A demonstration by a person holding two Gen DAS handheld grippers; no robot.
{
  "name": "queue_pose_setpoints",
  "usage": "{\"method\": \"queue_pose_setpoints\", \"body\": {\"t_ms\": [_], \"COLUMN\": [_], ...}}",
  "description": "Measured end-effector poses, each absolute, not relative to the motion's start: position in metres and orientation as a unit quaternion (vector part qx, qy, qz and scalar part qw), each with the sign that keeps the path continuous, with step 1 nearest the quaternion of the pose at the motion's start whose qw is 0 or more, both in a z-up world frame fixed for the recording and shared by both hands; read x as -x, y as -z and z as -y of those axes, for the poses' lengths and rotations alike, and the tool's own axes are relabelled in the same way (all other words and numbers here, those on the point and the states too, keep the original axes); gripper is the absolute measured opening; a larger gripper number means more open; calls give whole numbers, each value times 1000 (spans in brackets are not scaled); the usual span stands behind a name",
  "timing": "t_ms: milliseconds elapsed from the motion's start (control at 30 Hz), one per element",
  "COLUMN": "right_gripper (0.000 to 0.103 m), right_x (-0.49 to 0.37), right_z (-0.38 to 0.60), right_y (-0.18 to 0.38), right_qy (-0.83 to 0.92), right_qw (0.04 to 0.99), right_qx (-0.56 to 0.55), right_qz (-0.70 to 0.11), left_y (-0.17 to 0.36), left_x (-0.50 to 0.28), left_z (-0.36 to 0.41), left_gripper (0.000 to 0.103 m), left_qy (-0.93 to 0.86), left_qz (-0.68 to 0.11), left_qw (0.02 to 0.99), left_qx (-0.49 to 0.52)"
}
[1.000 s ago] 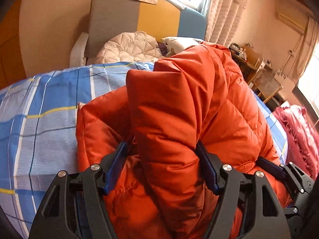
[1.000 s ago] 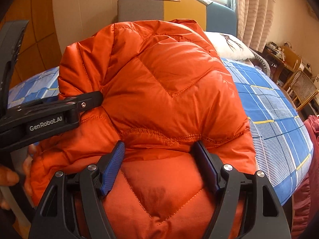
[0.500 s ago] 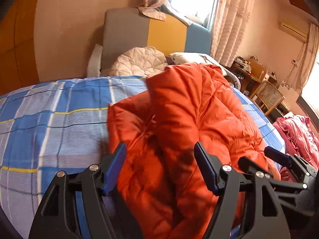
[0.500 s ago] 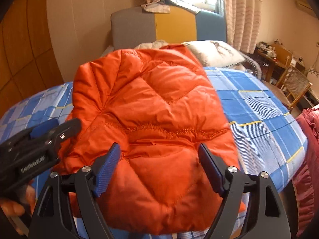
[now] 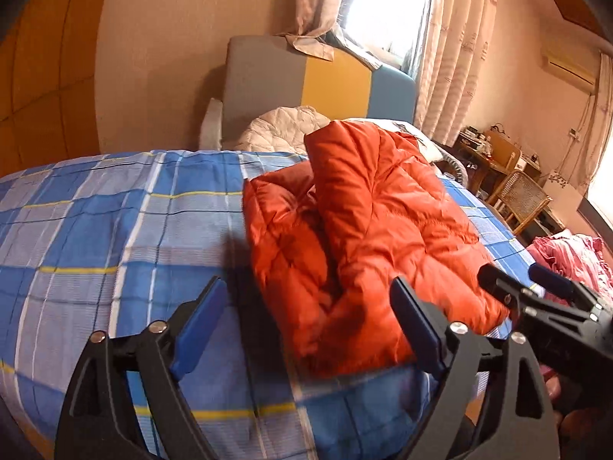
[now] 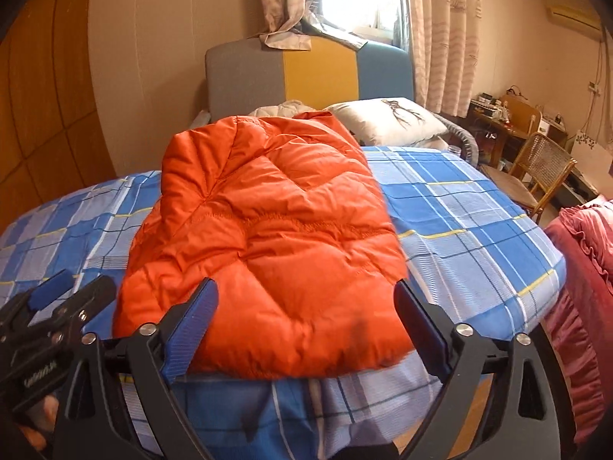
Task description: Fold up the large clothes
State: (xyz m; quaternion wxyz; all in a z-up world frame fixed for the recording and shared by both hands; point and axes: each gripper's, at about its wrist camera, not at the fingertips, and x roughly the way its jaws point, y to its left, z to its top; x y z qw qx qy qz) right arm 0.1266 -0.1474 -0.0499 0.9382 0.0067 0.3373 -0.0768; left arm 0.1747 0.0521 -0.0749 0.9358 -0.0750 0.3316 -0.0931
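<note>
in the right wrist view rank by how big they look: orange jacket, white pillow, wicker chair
1. orange jacket, by far the largest
2. white pillow
3. wicker chair, smaller than the pillow by a little; it stands farther off, so that order is unsure

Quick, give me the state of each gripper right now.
Left gripper: open, holding nothing; its jaws have just been opening, clear of the orange jacket.
Right gripper: open, holding nothing; jaws just opened, jacket lies free on the bed.
</note>
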Motion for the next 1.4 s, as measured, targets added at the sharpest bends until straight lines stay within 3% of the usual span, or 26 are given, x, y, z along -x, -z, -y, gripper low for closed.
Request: {"method": "queue_pose_setpoints", "body": {"t_ms": [233,1400], "right_gripper": [95,98], "right_x": [-110,-81], "right_z": [156,155], "right_y": [50,48], "right_qy": [82,92], "right_qw": [939,947], "right_qx": [-13,18], "right_qz": [-335,-307], "left_y": [77,65], "left_x": [-145,-111], "left_z": [-44,-27], "left_gripper": [101,101], "left_qy": [80,30], "left_qz": [-324,-302], "left_qw": [941,952], "left_qx": [65,30]}}
